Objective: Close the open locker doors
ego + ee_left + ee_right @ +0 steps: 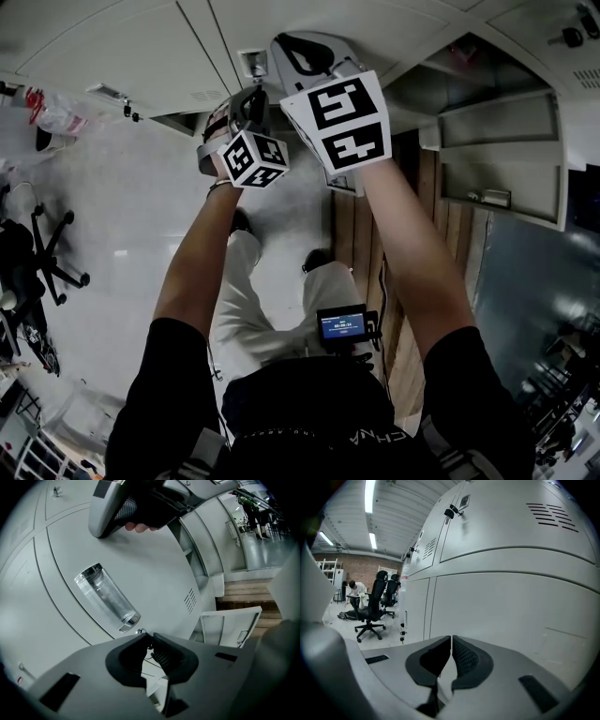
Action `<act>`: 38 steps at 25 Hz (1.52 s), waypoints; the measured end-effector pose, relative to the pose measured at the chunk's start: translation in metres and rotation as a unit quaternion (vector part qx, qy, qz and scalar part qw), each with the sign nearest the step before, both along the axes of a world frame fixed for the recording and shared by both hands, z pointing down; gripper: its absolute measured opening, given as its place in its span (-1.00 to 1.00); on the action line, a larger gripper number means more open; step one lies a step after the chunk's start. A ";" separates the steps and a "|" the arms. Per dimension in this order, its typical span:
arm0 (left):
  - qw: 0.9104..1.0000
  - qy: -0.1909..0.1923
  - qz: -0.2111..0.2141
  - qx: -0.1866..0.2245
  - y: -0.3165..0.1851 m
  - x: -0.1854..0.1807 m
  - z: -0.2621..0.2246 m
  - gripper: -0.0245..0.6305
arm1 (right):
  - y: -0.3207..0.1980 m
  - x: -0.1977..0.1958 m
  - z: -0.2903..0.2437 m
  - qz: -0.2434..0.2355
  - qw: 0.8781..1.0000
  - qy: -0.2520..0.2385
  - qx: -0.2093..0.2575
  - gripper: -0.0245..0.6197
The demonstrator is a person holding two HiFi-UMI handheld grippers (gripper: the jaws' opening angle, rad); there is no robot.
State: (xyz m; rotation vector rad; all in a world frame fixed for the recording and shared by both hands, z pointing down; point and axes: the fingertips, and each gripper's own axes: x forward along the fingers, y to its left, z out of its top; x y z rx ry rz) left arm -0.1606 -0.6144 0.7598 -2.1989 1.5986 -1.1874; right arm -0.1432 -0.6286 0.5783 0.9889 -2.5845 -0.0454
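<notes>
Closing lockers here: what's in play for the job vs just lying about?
Job:
- open locker door
- left tool, jaws together
- right tool, jaws together

Lying about:
- office chair
- clear plastic bag
- small screen at the person's waist

A pale grey locker door (506, 169) stands wide open at right.
</notes>
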 end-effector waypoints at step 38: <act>0.925 0.355 -0.049 -0.126 0.006 -0.016 -0.024 -0.78 | -0.002 0.000 -0.003 0.032 0.998 0.036 -0.044 -0.80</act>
